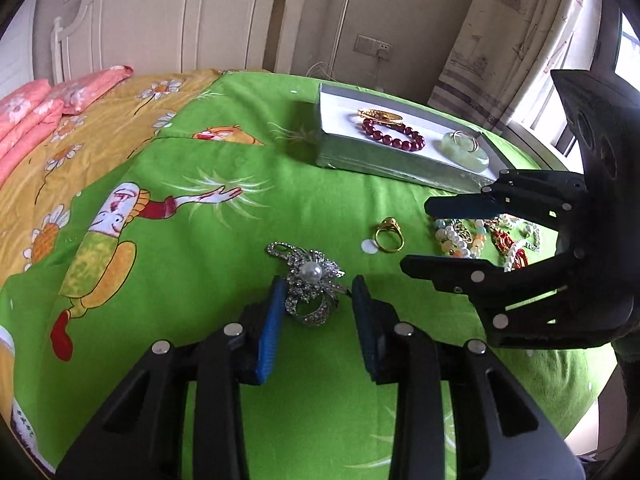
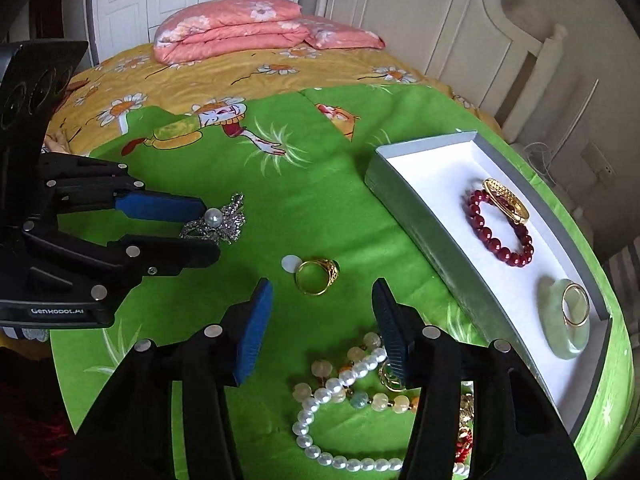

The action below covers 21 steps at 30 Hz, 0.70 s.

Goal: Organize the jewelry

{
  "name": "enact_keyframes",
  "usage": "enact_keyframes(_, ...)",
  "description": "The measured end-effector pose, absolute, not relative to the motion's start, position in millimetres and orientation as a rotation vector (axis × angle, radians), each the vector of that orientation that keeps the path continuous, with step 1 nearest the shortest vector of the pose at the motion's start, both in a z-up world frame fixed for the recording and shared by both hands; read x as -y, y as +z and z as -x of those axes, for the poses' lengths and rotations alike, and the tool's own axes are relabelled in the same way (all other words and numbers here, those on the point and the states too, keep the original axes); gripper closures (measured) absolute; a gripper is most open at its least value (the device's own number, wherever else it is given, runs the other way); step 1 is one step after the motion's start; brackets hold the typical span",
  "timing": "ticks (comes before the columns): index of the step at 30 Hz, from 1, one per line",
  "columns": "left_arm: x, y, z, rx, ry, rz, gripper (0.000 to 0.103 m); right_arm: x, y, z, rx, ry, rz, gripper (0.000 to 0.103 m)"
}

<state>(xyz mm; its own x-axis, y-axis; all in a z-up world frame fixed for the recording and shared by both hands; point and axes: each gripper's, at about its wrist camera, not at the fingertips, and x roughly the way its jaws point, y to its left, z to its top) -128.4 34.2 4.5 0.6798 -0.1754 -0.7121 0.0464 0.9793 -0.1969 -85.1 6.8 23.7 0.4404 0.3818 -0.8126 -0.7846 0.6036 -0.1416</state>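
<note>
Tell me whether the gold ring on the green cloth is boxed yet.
Not yet: gold ring lies on the green cloth, outside the grey box.

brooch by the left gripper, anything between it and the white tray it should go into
Nothing visible does. The brooch lies between the left gripper fingers, and only bare green bedsheet lies between it and the tray. The gold ring sits off to the right of that line, and the right gripper hovers farther right.

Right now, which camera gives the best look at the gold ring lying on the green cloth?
The right wrist view: the gold ring lies near the centre, large and unobstructed. The left wrist view shows it smaller, farther off.
</note>
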Motion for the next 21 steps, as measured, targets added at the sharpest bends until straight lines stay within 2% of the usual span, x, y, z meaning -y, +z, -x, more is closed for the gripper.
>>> enact_keyframes(11,-43,4,133,-0.804,-0.157,0.216,0.069,-10,19,69,-0.890,0.817,0.440,0.063)
enact_keyframes(13,-43,4,133,-0.804,-0.157,0.215,0.069,-11,19,73,-0.876,0.827,0.437,0.075)
enact_keyframes(14,-43,4,133,-0.804,-0.155,0.212,0.069,-12,19,75,-0.867,0.832,0.441,0.077)
enact_keyframes(21,-36,5,134,-0.804,-0.135,0.169,0.070,-12,21,84,-0.836,0.781,0.437,0.078)
